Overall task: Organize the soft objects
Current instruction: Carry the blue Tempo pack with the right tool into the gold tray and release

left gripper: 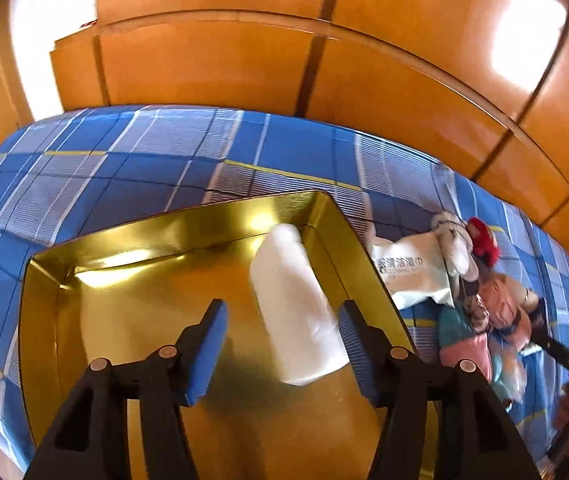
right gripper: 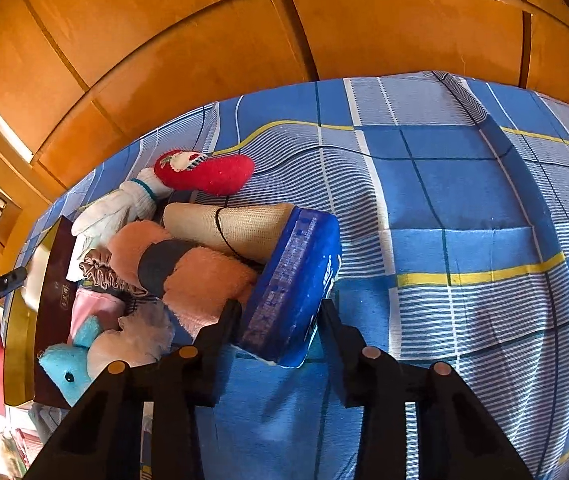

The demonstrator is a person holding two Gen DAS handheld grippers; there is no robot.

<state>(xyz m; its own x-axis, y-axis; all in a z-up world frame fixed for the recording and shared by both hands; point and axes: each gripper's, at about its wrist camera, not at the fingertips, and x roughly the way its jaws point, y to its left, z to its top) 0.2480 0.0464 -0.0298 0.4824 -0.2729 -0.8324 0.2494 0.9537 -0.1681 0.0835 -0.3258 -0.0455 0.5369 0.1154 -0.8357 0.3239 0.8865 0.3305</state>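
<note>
In the left wrist view my left gripper [left gripper: 282, 322] is open above a gold tray [left gripper: 188, 228] on the bed. A white soft roll [left gripper: 296, 304] lies in the tray, touching the right finger's inner side, not gripped. In the right wrist view my right gripper [right gripper: 280, 314] is open, its fingers on either side of a blue tissue pack [right gripper: 292, 284]. Beside it lies a pile: a red plush [right gripper: 208, 172], a white glove [right gripper: 112, 212], a beige roll [right gripper: 228, 228], a pink plush [right gripper: 200, 276], a blue dolphin toy [right gripper: 68, 368].
A blue plaid bedsheet [right gripper: 464, 208] covers the bed. Orange wooden wardrobe panels [left gripper: 244, 60] stand behind it. A white wipes pack [left gripper: 408, 272] lies right of the tray next to the pile [left gripper: 484, 300]. The tray's dark outer side [right gripper: 52, 288] borders the pile.
</note>
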